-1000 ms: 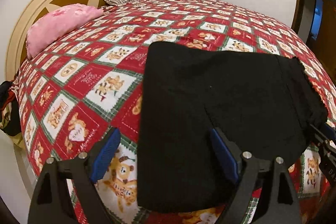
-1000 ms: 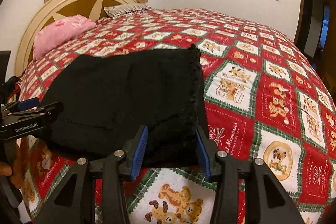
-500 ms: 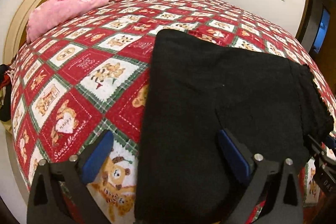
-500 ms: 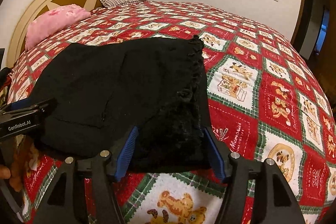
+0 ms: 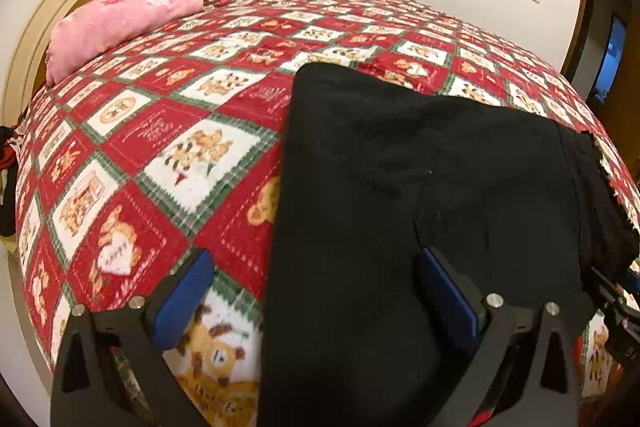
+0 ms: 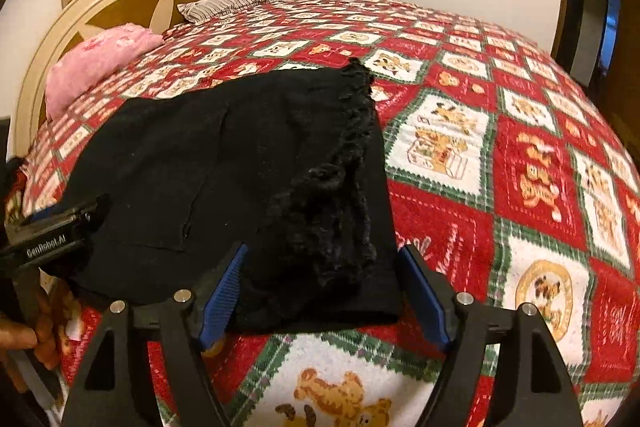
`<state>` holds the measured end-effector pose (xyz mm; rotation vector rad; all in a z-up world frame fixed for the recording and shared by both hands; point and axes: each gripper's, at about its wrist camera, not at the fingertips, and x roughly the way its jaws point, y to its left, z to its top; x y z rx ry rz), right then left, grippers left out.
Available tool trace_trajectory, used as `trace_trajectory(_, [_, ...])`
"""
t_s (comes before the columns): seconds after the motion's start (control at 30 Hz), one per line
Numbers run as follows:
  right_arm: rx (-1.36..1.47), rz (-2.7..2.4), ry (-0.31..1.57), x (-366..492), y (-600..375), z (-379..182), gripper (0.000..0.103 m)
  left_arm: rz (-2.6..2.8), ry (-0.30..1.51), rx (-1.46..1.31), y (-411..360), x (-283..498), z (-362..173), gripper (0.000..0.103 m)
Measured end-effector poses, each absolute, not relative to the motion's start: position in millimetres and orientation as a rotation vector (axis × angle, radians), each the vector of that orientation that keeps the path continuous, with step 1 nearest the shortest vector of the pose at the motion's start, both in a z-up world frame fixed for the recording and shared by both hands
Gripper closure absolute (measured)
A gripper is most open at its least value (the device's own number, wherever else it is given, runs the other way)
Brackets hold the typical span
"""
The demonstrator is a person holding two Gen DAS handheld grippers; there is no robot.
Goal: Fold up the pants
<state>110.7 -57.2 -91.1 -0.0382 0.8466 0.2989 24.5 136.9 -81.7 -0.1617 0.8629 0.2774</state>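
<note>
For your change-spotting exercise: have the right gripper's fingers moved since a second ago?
Yes. The right gripper has just been opening; its fingers now stand apart beside the black pants, not pressing them.

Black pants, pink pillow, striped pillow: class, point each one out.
Black pants [image 5: 420,167]: left wrist view, middle of the folded cloth.
Pink pillow [image 5: 120,19]: left wrist view, its top face.
Striped pillow [image 6: 224,5]: right wrist view, its middle.
</note>
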Motion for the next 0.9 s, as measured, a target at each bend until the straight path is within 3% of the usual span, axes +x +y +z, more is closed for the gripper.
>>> trace_trajectory(0.4, [0.051, 0.262, 0.915, 81.5, -71.0, -90.0, 0.026, 0.263, 0.93, -0.195, 133.2, -9.4, -76.3, 0.0])
trace_trajectory(0.57, [-0.039, 0.201, 0.927, 50.5, -62.4, -92.0, 0.026, 0.235, 0.957, -0.217, 118.1, -27.1, -77.5, 0.0])
trace_trajectory(0.73, [-0.158, 0.169, 0.908, 18.9, -54.2, -95.0, 0.025, 0.203, 0.961, -0.058, 83.6, -47.5, -88.3, 0.0])
trace_trajectory(0.9, [-0.134, 0.161, 0.919, 4.3, -63.6, -94.2, 0.024, 0.184, 1.005, -0.133, 88.2, -60.6, -88.2, 0.0])
